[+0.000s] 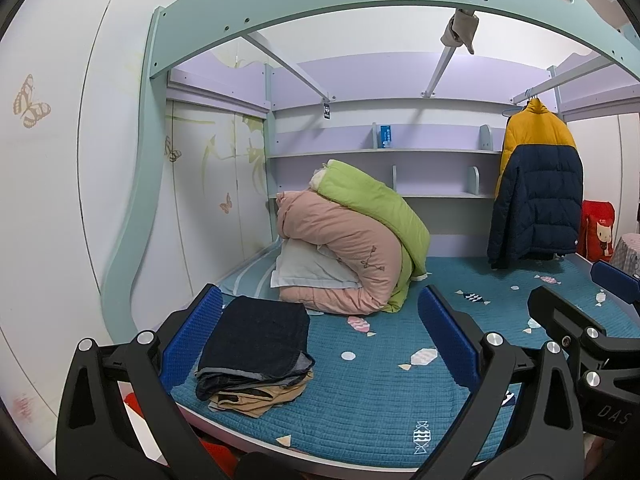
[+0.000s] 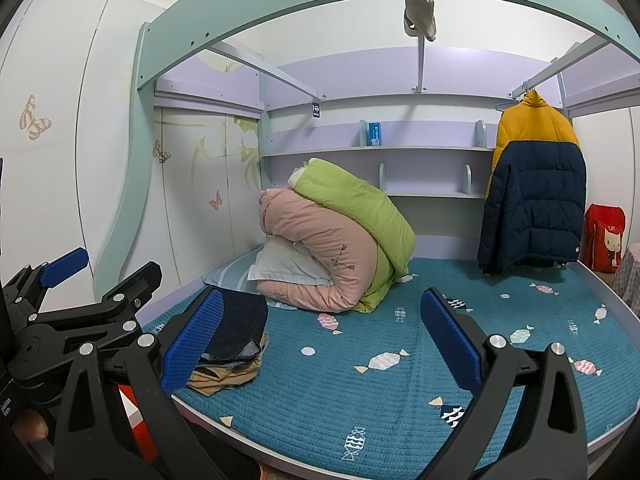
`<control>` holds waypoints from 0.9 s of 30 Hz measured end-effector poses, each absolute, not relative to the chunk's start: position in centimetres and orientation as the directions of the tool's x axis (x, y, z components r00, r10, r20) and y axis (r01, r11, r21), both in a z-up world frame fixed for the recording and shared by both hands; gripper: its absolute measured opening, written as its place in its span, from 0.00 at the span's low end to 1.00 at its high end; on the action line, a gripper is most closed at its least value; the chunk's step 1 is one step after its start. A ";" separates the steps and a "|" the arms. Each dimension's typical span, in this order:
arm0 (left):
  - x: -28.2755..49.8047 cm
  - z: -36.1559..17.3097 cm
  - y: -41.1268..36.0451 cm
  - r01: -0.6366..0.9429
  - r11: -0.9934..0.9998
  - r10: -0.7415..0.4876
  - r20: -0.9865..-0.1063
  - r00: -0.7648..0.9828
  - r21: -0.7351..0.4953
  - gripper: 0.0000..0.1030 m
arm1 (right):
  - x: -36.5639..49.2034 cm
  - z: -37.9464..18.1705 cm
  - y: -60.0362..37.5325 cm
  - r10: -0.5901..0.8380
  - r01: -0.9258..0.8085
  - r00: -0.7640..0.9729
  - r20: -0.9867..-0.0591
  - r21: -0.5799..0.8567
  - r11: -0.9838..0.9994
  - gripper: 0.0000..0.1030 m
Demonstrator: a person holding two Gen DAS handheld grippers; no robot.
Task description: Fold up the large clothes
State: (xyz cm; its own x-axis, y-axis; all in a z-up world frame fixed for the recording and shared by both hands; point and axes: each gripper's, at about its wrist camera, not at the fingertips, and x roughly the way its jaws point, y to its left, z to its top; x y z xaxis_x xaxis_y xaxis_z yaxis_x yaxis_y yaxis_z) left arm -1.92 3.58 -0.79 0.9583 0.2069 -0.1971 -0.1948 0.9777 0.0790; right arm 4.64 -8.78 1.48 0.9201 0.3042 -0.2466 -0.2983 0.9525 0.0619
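From the left wrist, the left gripper [image 1: 320,340] hangs with jaws wide and empty above the teal quilted mattress [image 1: 380,380]. A folded stack of clothes [image 1: 254,354], dark denim over tan, lies by the near edge, so some folding looks done. The puffer jacket [image 1: 536,184] hangs unfolded on its rail, probably next.

From the right wrist, the right gripper [image 2: 324,346] is equally wide and empty. Its left finger hides part of the stack [image 2: 236,340], whose item count is unclear.
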 end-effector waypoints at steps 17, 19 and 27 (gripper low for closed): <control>-1.9 -0.8 3.6 -0.195 0.978 0.207 -0.197 0.958 0.078 0.95 | 4.6 1.5 -8.5 0.302 -0.295 0.921 -0.246 0.063 0.953 0.93; -1.9 -0.8 3.7 -0.193 0.978 0.205 -0.199 0.958 0.077 0.95 | 4.6 1.5 -8.5 0.301 -0.294 0.921 -0.246 0.063 0.954 0.93; -1.8 -0.8 3.8 -0.192 0.978 0.204 -0.198 0.959 0.079 0.95 | 4.5 1.5 -8.2 0.298 -0.292 0.922 -0.247 0.063 0.954 0.93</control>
State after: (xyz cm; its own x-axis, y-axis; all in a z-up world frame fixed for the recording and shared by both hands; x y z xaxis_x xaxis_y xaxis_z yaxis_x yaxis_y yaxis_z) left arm -1.79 3.79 -0.81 0.9588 0.2038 -0.1978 -0.1918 0.9783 0.0786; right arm 4.52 -8.19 1.47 0.9220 0.2983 -0.2468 -0.2919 0.9544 0.0629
